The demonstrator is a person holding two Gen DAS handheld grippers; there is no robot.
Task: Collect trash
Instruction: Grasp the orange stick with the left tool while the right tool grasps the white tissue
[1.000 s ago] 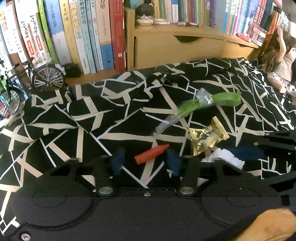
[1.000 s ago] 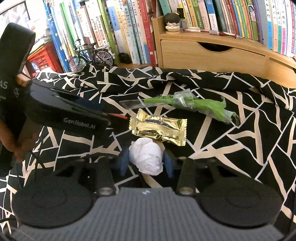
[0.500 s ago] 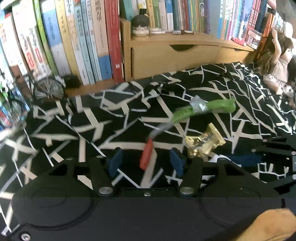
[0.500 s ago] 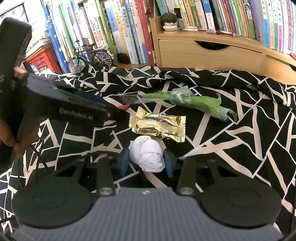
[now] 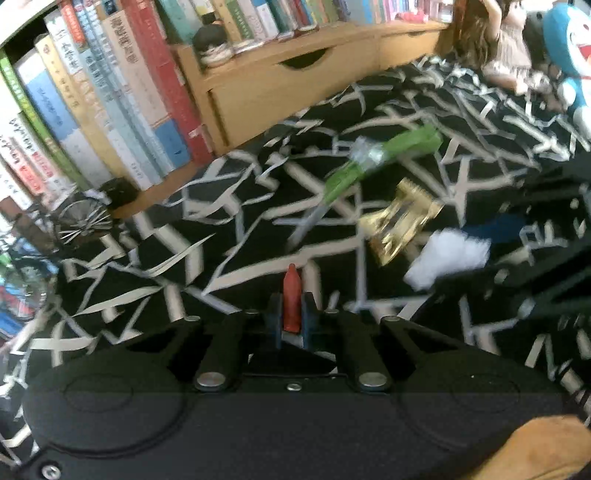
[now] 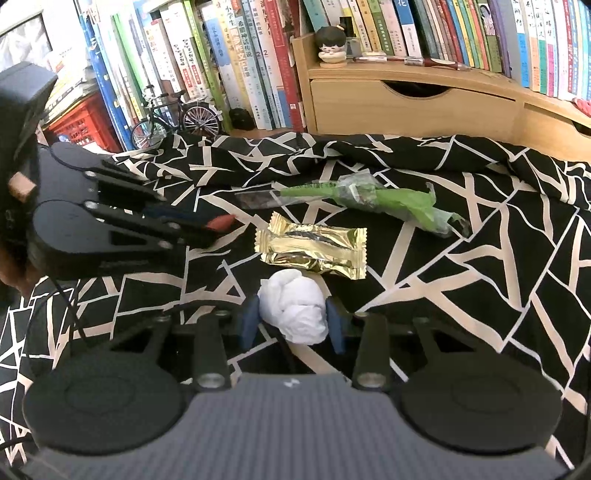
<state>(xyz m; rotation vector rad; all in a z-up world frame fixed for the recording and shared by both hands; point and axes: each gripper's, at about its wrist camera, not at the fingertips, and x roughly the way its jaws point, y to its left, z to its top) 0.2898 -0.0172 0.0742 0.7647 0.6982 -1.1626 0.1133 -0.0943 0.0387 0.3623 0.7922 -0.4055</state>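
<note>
Cloth (image 6: 461, 258), black with white lines, before bookshelf (image 6: 258, 55).

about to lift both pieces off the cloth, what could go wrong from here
The left fingers are closing on the red scrap near one end only, so it could pivot or slip. The tissue bulges past the right fingers and may squeeze out.

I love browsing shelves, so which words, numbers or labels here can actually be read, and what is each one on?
"小学生": white book spine
"花": book spine at the top edge
"2": pale book spine
Other book spines and the gold wrapper: print too small or blurred to read.
</note>
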